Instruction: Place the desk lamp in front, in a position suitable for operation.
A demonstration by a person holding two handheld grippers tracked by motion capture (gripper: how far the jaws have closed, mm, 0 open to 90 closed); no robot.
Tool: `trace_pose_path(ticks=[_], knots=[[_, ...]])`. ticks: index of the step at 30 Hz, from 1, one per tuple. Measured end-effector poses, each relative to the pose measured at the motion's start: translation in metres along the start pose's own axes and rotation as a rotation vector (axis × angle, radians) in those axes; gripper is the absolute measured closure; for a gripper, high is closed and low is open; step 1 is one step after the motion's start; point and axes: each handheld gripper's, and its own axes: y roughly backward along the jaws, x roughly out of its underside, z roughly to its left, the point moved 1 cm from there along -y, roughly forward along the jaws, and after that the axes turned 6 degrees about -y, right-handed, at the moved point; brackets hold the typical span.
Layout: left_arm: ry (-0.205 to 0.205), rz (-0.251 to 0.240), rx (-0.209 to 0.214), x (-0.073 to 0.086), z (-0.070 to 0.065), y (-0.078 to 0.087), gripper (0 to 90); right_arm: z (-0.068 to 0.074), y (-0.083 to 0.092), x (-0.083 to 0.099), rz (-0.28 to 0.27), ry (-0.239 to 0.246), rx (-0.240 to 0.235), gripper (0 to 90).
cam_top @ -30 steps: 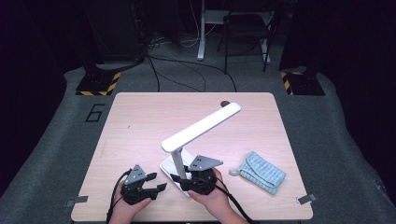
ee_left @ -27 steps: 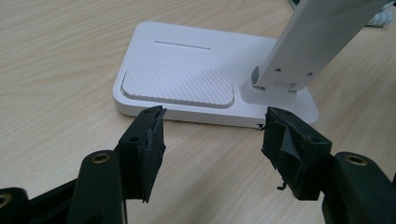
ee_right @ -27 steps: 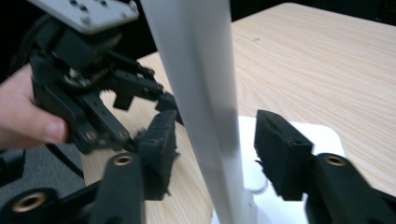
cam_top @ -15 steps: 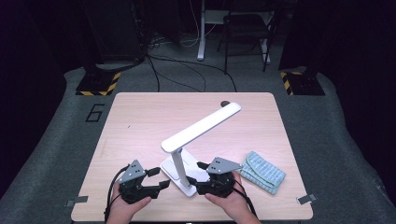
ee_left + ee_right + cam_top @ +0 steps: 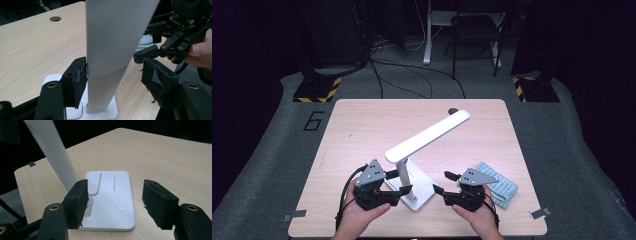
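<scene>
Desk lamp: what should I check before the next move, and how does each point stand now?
1. left gripper straddles the lamp post: ok.
2. Both pads press the post: not ok; one pad touches it, the other stands apart.
3. right gripper is off the lamp: ok; its jaws have just been opening, with nothing between them.
4. lamp base lies flat on the table: ok.
5. cloth lies apart from the base: ok.
</scene>
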Motion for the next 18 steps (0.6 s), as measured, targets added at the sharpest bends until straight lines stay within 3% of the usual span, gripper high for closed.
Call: trace_pose_path(ticks=[6, 8, 14, 18], knots=[[-0.034, 0.014, -0.028, 0.0, 0.003, -0.009, 48.7, -0.011, 0.001, 0.007, 0.004, -0.04, 0.004, 37.4], [-0.025, 0.015, -0.001, 0.001, 0.005, -0.007, 50.3, -0.013, 0.0, 0.011, 0.008, -0.033, 0.016, 37.4], [-0.055, 0.015, 0.035, 0.007, 0.016, 0.006, 50.6, -0.021, 0.0, 0.024, 0.038, -0.013, 0.056, 37.4], [-0.064, 0.021, 0.044, 0.011, 0.021, 0.016, 51.0, -0.027, 0.001, 0.025, 0.047, -0.029, 0.028, 42.5]])
